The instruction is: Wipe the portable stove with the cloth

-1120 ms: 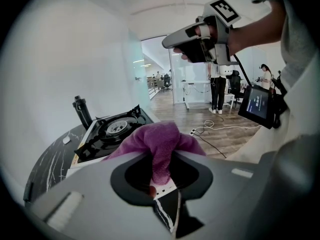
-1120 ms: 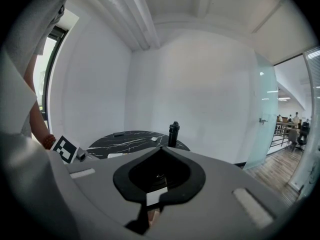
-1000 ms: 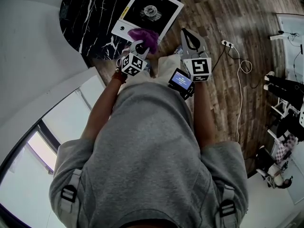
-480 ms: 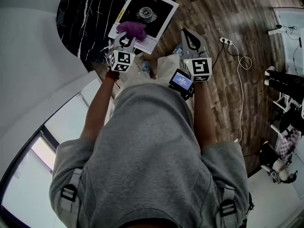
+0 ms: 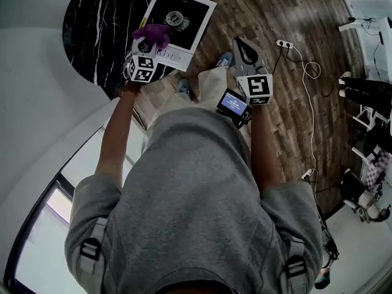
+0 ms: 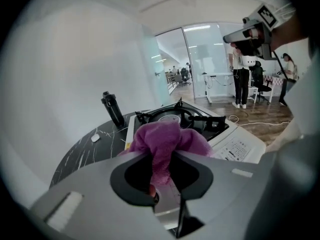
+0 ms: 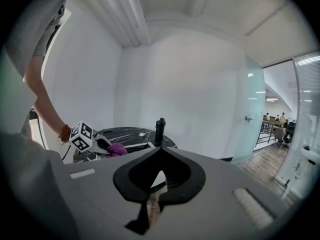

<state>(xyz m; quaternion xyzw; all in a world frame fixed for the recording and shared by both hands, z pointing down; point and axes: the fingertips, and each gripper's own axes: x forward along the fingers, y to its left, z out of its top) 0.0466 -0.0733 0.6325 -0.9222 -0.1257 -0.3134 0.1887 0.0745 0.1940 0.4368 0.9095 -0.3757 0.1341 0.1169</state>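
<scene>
Head view puts the round, black, white-veined marble worktop (image 5: 92,23) at the far left. The left gripper view shows a slim black bottle (image 6: 113,110) standing on it, near the stove's left side. Next comes the left gripper (image 5: 146,46), its jaws clamped on a fold of bunched purple cloth (image 5: 154,34). The cloth billows above them at the near left corner of the white-cased, black-topped portable stove (image 5: 195,18); whether it touches the surface I cannot tell. Well apart to the right, the right gripper (image 5: 244,49) hangs over the wooden floor (image 5: 275,103), jaws together on nothing.

Three risks seem likely:
- Only a narrow fold is pinched, so the raised black pan supports (image 6: 200,120) could snag the cloth and pull it free.
- Nothing braces the stove, so a firm push might slide it across the smooth stone.
- A wide leftward stroke could tip the bottle.
</scene>
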